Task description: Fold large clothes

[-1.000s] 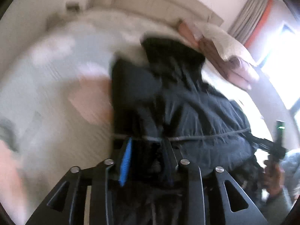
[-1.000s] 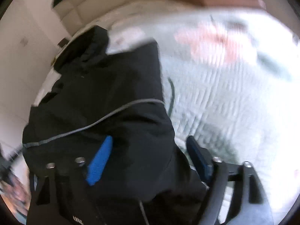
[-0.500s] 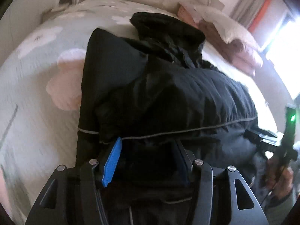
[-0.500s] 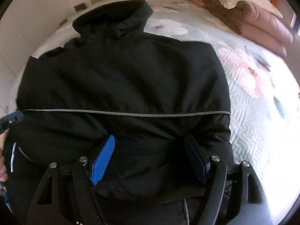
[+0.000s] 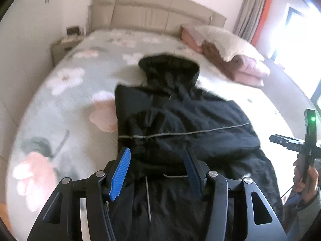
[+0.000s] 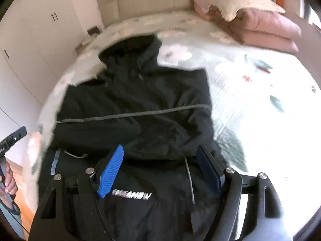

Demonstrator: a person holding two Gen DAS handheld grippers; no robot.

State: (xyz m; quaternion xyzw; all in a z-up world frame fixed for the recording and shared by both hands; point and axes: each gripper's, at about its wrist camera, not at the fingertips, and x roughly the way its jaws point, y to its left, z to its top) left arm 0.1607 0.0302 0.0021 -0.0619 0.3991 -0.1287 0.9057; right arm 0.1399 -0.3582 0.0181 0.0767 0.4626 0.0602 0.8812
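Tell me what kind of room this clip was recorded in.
A bedroom, almost certainly. A black jacket lies on a bed with a floral quilt and a padded headboard; folded blankets are stacked near the head end, and white wardrobe doors line one wall.

Jacket (image 5: 180, 120) on bed (image 5: 66, 104), hood toward headboard (image 5: 152, 14). Folded quilts (image 6: 260, 26) at far right corner. Nightstand (image 5: 62, 46) left of bed, beside headboard.

both wrist cams looking steeply down along their fingers, hovering close above the black jacket (image 5: 180, 120) – left cam offset left, right cam right – sharing jacket, bed (image 6: 250, 104), headboard (image 5: 160, 10)
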